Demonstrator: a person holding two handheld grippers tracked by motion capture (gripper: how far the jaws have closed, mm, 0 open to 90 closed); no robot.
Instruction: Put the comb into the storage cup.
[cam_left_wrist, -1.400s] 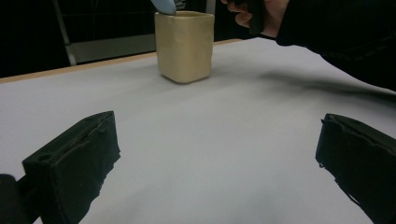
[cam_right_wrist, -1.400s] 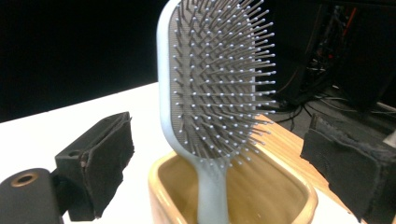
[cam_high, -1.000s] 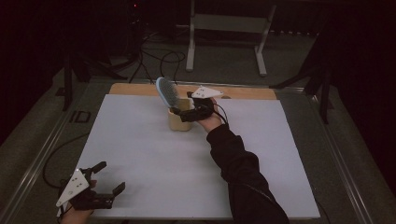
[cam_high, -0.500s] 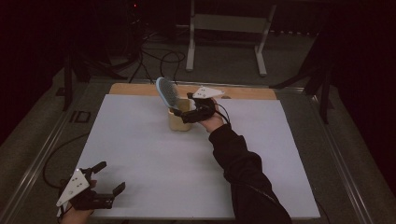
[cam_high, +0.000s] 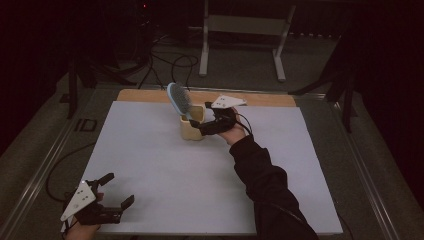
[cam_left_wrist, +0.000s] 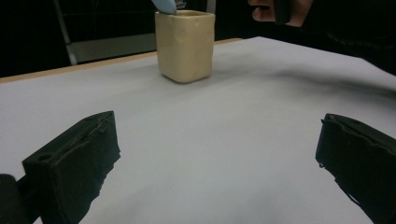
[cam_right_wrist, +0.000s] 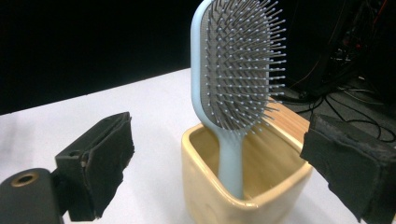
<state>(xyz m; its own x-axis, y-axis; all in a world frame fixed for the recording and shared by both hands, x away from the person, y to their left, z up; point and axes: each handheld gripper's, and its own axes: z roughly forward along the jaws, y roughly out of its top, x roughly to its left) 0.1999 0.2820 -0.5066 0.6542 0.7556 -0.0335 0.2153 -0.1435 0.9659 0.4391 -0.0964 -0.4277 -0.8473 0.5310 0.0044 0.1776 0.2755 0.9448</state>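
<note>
The right gripper (cam_high: 196, 123) hangs over the far middle of the white-topped bench (cam_high: 150, 165), its black jaws spread wide and holding nothing. Just ahead of them stands a pale yellow, square-sided ceramic cup (cam_right_wrist: 243, 177), with one jaw to each side of it and neither touching. A light blue plastic paddle hairbrush (cam_right_wrist: 236, 70) stands handle-down inside the cup, leaning against its rim, the grey bristles facing this gripper. The person's dark sleeve (cam_high: 265, 185) runs back from it toward the near edge of the bench.

The left gripper (cam_high: 117, 192) sits low at the near left corner of the bench, well apart from the cup, jaws likewise wide and empty. From its own view the cup (cam_left_wrist: 185, 44) stands far ahead, slightly left of centre, on the bare white surface.
</note>
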